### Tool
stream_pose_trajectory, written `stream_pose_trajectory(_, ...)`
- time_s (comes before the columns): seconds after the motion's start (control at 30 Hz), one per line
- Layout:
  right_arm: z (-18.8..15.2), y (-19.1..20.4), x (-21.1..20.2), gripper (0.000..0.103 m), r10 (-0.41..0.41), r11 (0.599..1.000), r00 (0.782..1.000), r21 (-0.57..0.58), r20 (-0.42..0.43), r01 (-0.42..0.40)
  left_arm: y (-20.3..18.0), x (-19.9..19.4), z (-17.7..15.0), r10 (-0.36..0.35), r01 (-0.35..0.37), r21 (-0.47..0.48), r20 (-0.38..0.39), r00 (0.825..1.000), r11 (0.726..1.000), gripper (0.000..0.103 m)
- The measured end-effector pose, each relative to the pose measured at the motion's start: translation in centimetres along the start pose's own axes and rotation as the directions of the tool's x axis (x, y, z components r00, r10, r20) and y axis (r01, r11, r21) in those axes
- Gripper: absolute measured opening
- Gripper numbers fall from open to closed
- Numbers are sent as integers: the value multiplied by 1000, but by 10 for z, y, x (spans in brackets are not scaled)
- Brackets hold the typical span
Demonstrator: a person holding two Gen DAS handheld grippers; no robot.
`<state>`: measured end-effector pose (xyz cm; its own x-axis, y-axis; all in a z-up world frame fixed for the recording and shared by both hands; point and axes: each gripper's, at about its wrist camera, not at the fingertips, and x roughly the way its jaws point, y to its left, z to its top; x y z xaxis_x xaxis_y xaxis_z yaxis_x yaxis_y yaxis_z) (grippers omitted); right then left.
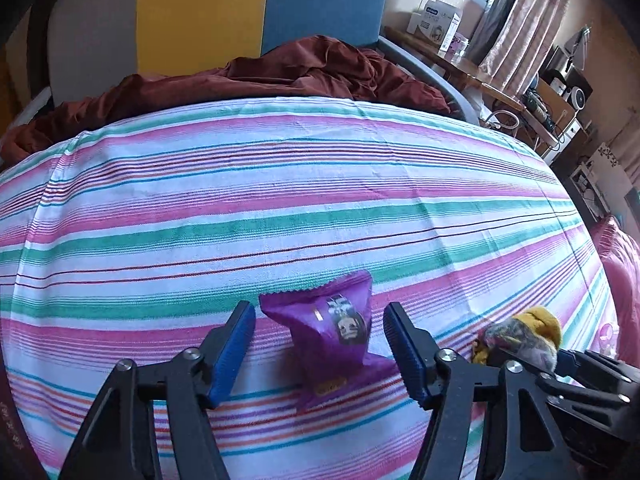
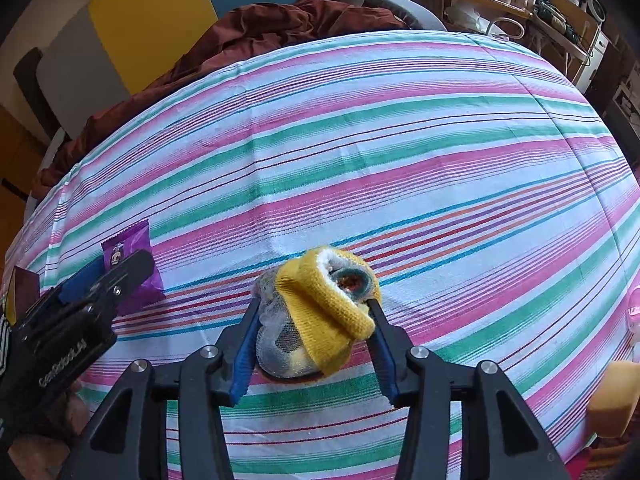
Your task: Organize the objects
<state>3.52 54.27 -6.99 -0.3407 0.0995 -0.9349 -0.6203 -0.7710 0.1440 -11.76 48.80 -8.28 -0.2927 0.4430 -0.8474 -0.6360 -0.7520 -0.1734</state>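
Note:
A purple snack packet (image 1: 332, 332) lies on the striped tablecloth (image 1: 280, 208), between the fingers of my left gripper (image 1: 320, 336). The jaws stand wide apart and do not touch it. The packet (image 2: 134, 264) also shows in the right wrist view, partly behind my left gripper (image 2: 104, 276). My right gripper (image 2: 314, 312) is shut on a rolled yellow and grey sock bundle (image 2: 320, 308), held just over the cloth. The bundle (image 1: 520, 336) shows at the right in the left wrist view.
A dark red crumpled cloth (image 1: 248, 76) lies along the table's far edge, against a yellow and blue chair back (image 1: 260, 4). A wooden shelf with boxes (image 1: 440, 28) stands at the back right. A yellow object (image 2: 612, 400) sits at the near right edge.

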Motion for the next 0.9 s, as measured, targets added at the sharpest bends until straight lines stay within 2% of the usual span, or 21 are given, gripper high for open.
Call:
stream_pose_trajectory(0.03,0,0,0,51,-1,1000,1000,-3,-1,1,0,0,0,23,-23,14,24,999,1000,51)
stream_pose_trajectory(0.2,1,6,3,52,-19,999,1000,-41,-1,19,1,-8,-13,7,-12,77,65,998,997,50)
stream_pose_trajectory(0.33,-1,11,4,52,-29,997,1000,-76,0,29,7,-20,-30,-2,-3,78,63,998,997,50)
stream_pose_trajectory(0.53,0,7,5,52,-7,998,1000,-69,1,7,16,-53,-76,17,-23,83,81,997,996,49)
stream_pose_trajectory(0.7,-1,10,4,52,-17,995,1000,-96,17,19,25,-81,-124,35,-50,101,149,988,994,49)
stream_pose_trajectory(0.77,0,12,5,52,-24,993,999,-114,22,27,27,-84,-135,36,-55,116,155,987,992,42)
stream_pose_trajectory(0.83,-1,12,6,52,-24,993,999,-116,26,27,25,-84,-141,48,-75,145,179,983,987,41)
stream_pose_trajectory(0.9,-1,11,5,52,-18,993,999,-112,30,22,26,-83,-139,46,-69,130,174,984,989,40)
